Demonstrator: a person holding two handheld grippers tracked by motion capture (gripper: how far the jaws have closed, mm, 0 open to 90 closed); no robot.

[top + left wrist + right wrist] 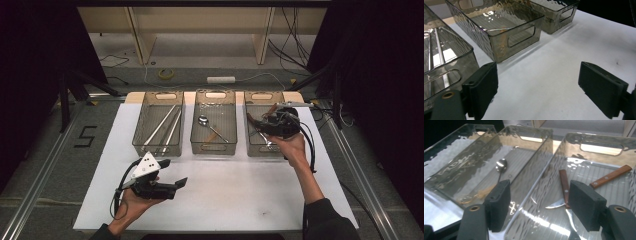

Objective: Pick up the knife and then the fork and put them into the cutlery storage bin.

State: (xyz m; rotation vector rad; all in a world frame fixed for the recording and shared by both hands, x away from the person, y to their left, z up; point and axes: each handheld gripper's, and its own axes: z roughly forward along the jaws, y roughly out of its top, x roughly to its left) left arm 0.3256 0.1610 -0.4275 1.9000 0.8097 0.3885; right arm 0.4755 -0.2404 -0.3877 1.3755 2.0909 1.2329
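Bins stand in a row of three across the far half of the white surface — clear, smoky plastic with handle cut-outs in their end walls. The left bin holds long metal rods lying lengthwise. The middle bin holds a spoon with its bowl toward the far end. The right bin holds two knives with brown wooden handles, crossing each other near the bin's middle in the right gripper view.

The left tool rests low over the bare near part of the surface, held in the person's left hand, a grey three-cornered plate on top. Its jaws are spread wide with nothing between them, pointing toward the near ends of the bins.

The right tool is held by the right hand above the right bin. Its jaws are also spread and pinch nothing; one hangs over the wall shared with the middle bin, the other over the knives.
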